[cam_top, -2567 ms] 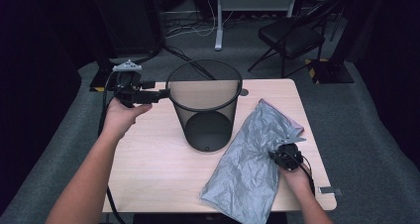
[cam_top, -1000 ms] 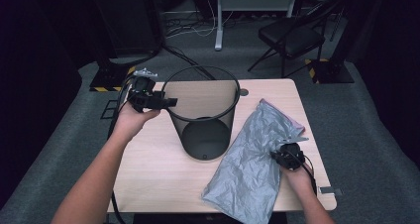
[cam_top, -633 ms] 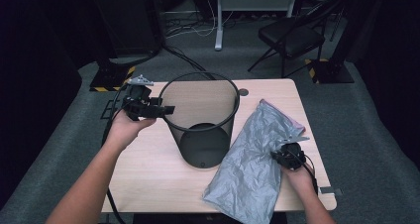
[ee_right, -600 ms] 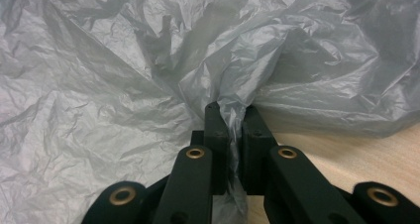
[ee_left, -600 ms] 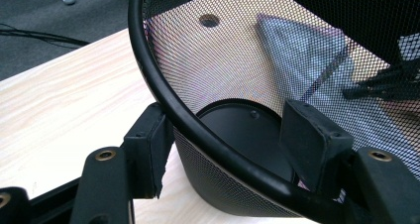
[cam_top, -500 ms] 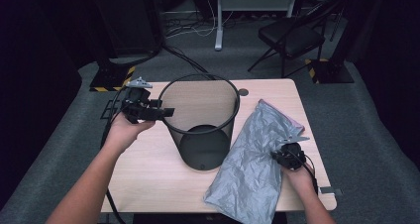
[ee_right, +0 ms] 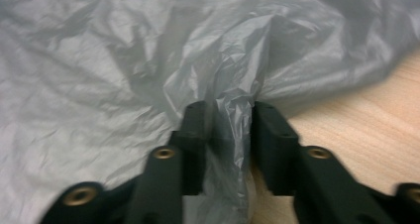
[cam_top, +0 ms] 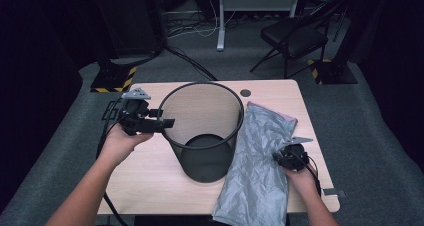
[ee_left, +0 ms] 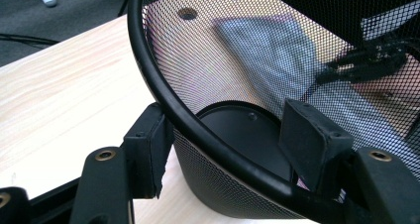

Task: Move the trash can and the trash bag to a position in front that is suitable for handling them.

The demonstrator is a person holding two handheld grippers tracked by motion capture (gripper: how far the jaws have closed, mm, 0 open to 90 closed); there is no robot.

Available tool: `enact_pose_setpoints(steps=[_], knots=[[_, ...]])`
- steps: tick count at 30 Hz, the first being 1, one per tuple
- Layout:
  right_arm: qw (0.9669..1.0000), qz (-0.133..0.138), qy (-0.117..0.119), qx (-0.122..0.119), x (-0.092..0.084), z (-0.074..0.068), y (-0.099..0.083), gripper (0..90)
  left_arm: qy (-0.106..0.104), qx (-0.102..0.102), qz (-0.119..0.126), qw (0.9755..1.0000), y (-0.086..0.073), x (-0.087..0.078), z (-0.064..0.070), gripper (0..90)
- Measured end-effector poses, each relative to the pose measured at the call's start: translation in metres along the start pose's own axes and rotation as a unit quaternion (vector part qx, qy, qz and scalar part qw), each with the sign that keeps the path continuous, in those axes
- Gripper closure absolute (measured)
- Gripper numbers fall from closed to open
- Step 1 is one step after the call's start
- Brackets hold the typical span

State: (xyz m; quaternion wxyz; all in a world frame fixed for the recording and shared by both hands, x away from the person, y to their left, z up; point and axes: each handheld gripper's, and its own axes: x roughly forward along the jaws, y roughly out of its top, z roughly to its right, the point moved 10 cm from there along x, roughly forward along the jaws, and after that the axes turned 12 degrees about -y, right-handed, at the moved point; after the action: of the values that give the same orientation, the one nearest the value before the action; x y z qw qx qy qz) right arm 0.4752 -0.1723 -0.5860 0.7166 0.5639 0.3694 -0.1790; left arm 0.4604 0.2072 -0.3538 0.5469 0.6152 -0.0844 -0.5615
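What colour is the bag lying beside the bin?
Silvery grey, crinkled plastic; the bag shows best in the right gripper view.

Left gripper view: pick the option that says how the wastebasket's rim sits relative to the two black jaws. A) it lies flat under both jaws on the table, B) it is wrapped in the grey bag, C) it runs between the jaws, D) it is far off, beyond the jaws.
C: the black rim of the mesh wastebasket passes between the left gripper pads, one pad outside the mesh wall and one inside.
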Motion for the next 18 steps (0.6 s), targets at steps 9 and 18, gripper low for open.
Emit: enact_pose_setpoints(steps=[9, 18], knots=[[0.9992, 0.005, -0.024, 0.031, -0.003, 0.001, 0.001, 21.2, -0.006, 0.005, 0.0, 1.0, -0.006, -0.003, 0.01, 37.3], [0.999, -0.027, -0.036, 0.001, 0.002, -0.015, -0.009, 2.3, -0.008, 0.007, 0.0, 0.9999, -0.007, -0.004, 0.013, 37.2]])
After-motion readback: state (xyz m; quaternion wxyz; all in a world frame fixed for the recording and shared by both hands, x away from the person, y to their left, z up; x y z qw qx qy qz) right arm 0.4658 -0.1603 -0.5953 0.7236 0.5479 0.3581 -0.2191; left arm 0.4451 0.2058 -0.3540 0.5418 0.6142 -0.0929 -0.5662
